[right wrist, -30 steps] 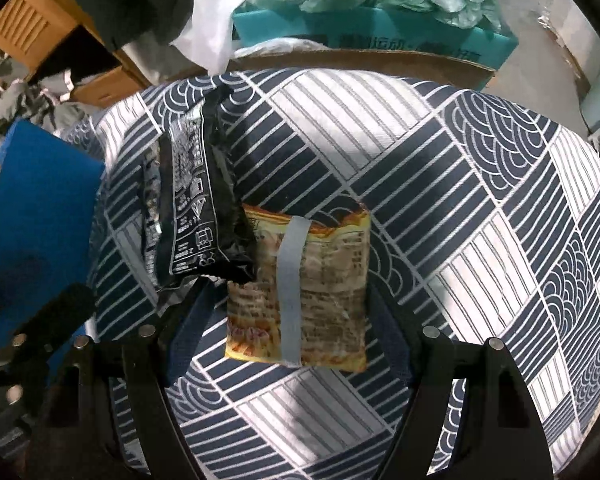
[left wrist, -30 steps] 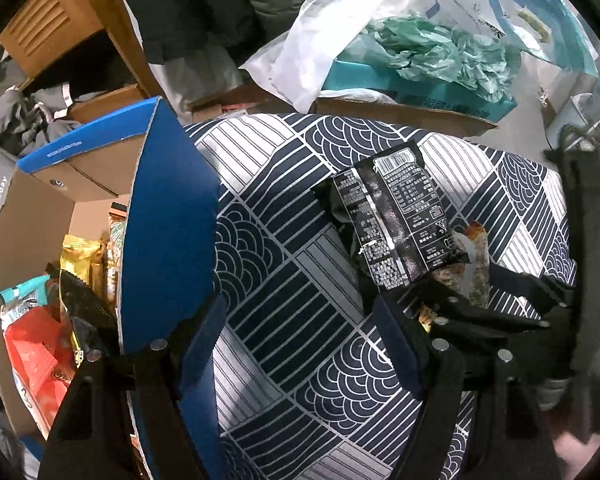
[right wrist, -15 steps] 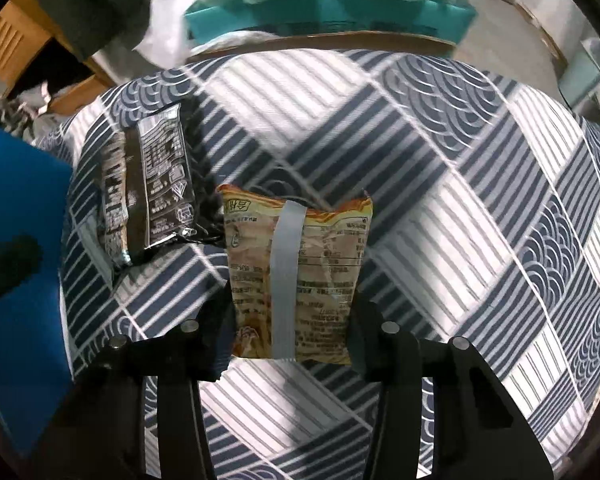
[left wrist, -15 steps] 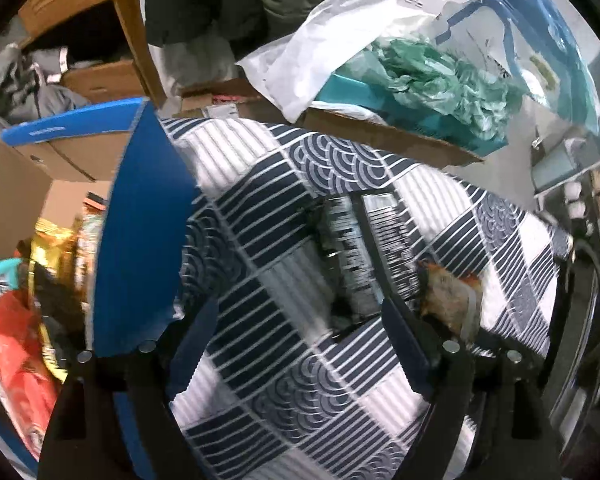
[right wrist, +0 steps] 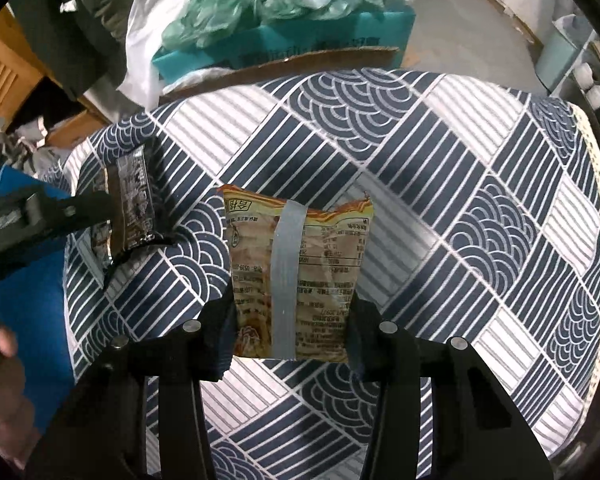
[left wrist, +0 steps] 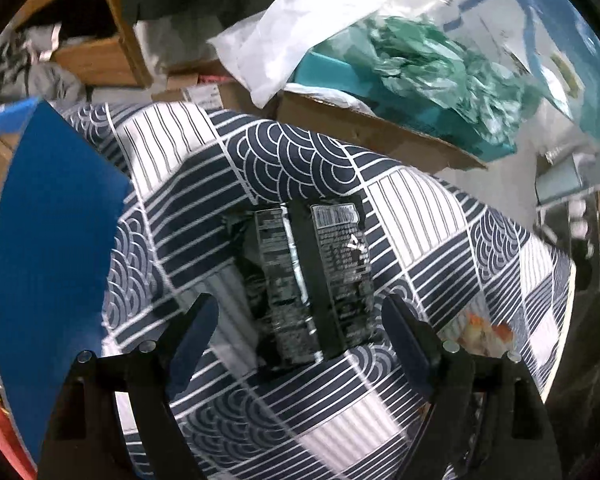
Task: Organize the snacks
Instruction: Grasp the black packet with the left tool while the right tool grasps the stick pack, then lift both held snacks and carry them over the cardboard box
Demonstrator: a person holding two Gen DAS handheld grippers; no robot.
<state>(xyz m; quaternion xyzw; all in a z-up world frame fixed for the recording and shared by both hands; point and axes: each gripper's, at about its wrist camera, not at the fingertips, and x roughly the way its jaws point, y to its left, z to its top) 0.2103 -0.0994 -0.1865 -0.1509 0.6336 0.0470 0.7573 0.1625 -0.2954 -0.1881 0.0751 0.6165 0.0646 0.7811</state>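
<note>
Lower the left gripper (left wrist: 300, 344) straight down so its wide-spread jaws slide past both long edges of the shiny black snack packet (left wrist: 308, 280), lying on the blue-and-white patterned bench (left wrist: 412, 204) between them. The right gripper (right wrist: 290, 338) pinches the yellow crinkly snack packet (right wrist: 296, 272).

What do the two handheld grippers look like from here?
Both the left gripper and the right gripper are matte black angular frames with silver round screw heads, and their fingers carry dark blue pads. No cables, markings or sleeves show.
</note>
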